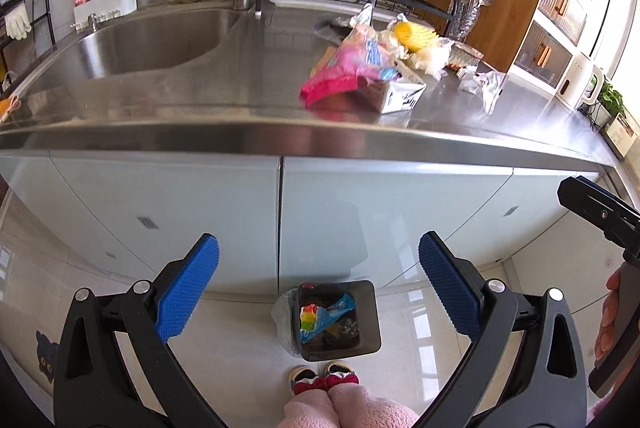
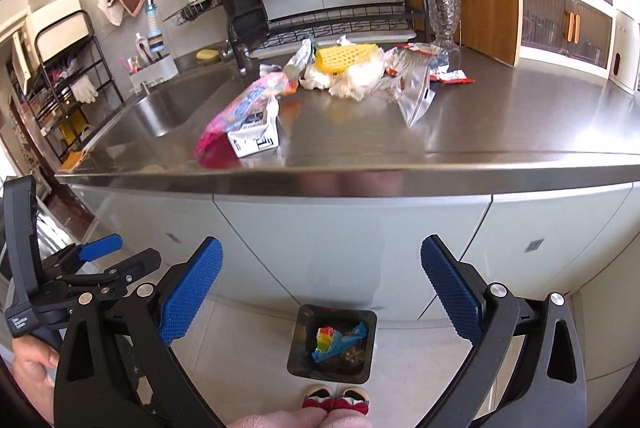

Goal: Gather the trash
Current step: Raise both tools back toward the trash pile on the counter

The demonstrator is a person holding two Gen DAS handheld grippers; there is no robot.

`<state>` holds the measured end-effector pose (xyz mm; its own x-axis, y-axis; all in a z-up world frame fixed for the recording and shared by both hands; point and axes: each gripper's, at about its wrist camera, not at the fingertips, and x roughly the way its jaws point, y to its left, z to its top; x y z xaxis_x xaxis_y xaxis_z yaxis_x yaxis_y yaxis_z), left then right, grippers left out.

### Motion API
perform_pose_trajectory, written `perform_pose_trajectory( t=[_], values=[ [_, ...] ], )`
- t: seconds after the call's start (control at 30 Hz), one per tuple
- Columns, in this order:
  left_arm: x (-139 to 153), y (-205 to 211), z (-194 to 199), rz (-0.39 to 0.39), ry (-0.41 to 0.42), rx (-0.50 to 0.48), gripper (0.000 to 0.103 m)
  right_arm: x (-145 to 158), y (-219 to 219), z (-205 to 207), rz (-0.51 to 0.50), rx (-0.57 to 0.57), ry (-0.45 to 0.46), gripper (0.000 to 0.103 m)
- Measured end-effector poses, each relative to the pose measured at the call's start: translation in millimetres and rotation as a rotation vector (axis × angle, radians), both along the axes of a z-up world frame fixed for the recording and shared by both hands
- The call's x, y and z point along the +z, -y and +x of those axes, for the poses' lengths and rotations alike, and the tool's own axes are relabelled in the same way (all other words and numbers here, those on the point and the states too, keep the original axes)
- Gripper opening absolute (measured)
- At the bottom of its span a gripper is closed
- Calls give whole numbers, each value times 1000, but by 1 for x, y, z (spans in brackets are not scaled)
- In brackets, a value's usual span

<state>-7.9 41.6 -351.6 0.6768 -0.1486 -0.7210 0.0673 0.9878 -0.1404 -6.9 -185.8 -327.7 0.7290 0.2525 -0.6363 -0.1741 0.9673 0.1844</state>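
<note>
Left tongs (image 1: 319,282) are standing wide open with nothing between the blue pads (image 1: 188,292). Right tongs (image 2: 321,284) are likewise gaping fully, holding nothing. Both are hanging in front of the cabinet doors (image 1: 192,216), below the edge of the steel surface (image 1: 248,80).

Trash is lying in a loose pile on the surface, right of the sink (image 1: 152,40): a pink wrapper (image 1: 348,64) is resting on a white carton (image 1: 400,94), with a yellow mesh piece (image 1: 414,34), white crumpled plastic (image 1: 430,60) and a clear bag (image 2: 416,96) just behind. A red wrapper (image 2: 454,78) is sitting near the glass cutlery holder (image 2: 442,16).

The bin (image 1: 370,308) is standing on the floor beneath the tongs, already containing a blue wrapper (image 1: 334,310) and a rainbow item (image 1: 310,314), possibly a sweet packet. Slippered feet (image 1: 324,378) are just beside the bin.
</note>
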Motion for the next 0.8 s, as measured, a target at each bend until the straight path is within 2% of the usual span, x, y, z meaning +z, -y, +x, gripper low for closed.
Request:
perform_pose_trajectory(
  t=[0.1, 0.23, 0.37, 0.57, 0.8],
  values=[
    [23, 10, 10, 28, 19, 5, 95, 21, 4, 10, 5, -28, 1, 100],
    [45, 14, 32, -4, 8, 5, 95, 35, 14, 29, 21, -54, -12, 100],
    [60, 20, 59, -5, 1, 8, 95, 48, 23, 55, 28, -88, -28, 100],
    [64, 30, 109, 13, -43, 24, 95, 51, 38, 105, 26, -155, -72, 100],
    [44, 31, 164, -15, -134, 45, 95, 26, 62, 157, 94, -214, -175, 100]
  ],
)
